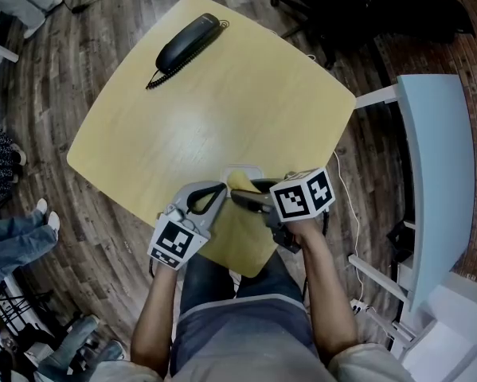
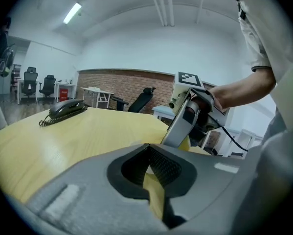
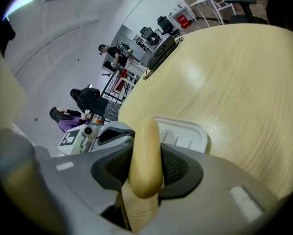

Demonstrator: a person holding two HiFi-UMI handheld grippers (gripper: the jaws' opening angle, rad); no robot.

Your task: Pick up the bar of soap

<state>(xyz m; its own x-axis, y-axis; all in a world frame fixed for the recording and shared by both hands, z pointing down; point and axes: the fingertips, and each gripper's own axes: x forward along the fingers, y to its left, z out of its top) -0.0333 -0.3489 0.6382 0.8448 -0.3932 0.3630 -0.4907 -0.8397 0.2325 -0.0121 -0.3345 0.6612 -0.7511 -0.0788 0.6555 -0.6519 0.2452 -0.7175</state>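
The right gripper (image 3: 145,173) is clamped on the bar of soap (image 3: 145,151), which stands on edge between its pads close by the white soap dish (image 3: 188,131), while the left gripper (image 2: 147,148), closed and empty, sits just beside it.

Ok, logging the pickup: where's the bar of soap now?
In the right gripper view the bar of soap is clamped in the right tool, by the white soap dish at the near edge of the table.
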